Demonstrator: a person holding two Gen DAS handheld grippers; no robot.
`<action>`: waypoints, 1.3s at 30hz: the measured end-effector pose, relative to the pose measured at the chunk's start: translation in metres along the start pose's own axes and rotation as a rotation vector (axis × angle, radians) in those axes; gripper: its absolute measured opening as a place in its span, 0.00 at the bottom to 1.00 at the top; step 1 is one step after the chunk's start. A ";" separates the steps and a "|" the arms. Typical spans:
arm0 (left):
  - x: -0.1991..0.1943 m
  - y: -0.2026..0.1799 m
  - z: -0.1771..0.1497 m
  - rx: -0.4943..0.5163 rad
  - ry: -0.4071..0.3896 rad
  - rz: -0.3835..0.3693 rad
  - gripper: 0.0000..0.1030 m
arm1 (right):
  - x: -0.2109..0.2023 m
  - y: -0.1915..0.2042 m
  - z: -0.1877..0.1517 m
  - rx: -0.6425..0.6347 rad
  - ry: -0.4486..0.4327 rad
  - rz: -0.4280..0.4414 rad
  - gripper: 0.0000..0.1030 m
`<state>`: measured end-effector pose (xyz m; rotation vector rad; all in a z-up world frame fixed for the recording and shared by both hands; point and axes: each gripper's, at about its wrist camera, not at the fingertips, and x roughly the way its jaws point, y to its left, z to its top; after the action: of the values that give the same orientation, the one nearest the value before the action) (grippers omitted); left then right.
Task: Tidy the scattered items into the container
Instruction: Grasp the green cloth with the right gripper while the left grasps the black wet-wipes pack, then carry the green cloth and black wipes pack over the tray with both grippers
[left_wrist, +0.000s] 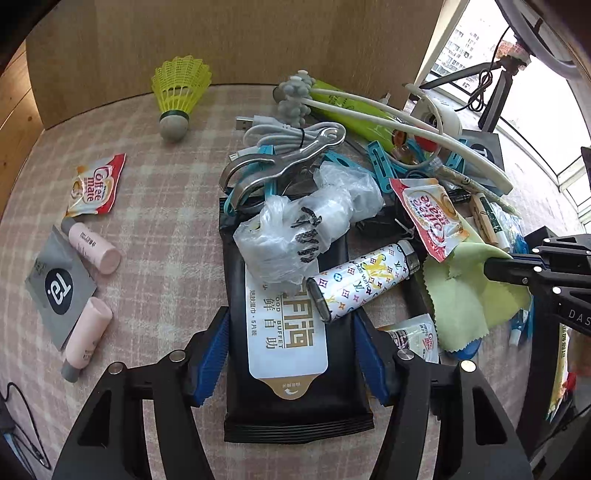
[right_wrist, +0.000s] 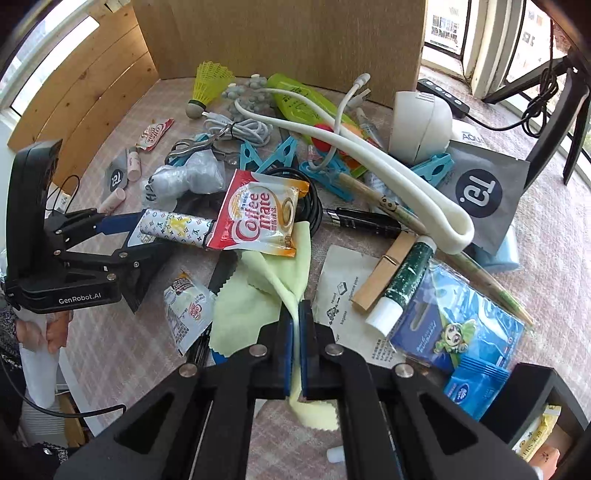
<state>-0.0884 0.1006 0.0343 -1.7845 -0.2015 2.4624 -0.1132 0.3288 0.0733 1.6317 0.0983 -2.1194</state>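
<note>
Left wrist view looks down on a black wet-wipe pack (left_wrist: 291, 332) lying straight out from the left gripper (left_wrist: 291, 354), its long axis running along the line the fingers point. The blue pads (left_wrist: 214, 354) stand wide on either flank of the pack; whether they already touch its edges cannot be told, so this gripper reads as not yet clamped. A patterned lighter (left_wrist: 365, 284) lies slantwise over the far half of the pack, and a crumpled plastic bag (left_wrist: 295, 236) sits on it beyond that, so a lift would likely carry or spill both.

Right wrist view shows the right gripper (right_wrist: 295, 343) fully closed, its pads pinching a fold of the pale green cloth (right_wrist: 266, 284), which fans out ahead and to the left of the fingers. A Coffee mate sachet (right_wrist: 258, 218) rests on the cloth's far edge. The right hand is the nearer one to the cloth, the left to the pack.

Only the right wrist view shows the dark container (right_wrist: 546, 406), low at the right beside that gripper, with packets already inside; the left wrist view shows only a dark edge there.
</note>
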 end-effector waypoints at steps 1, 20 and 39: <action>-0.004 0.002 -0.003 -0.009 -0.007 0.001 0.59 | -0.006 -0.002 0.000 0.004 -0.011 0.004 0.03; -0.090 -0.020 -0.052 -0.040 -0.120 -0.114 0.59 | -0.070 0.021 -0.040 0.050 -0.145 0.011 0.02; -0.123 -0.178 -0.063 0.259 -0.163 -0.219 0.59 | -0.198 -0.054 -0.141 0.274 -0.342 -0.119 0.02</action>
<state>0.0097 0.2607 0.1593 -1.3835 -0.0784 2.3533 0.0294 0.4851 0.2041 1.4051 -0.2178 -2.5640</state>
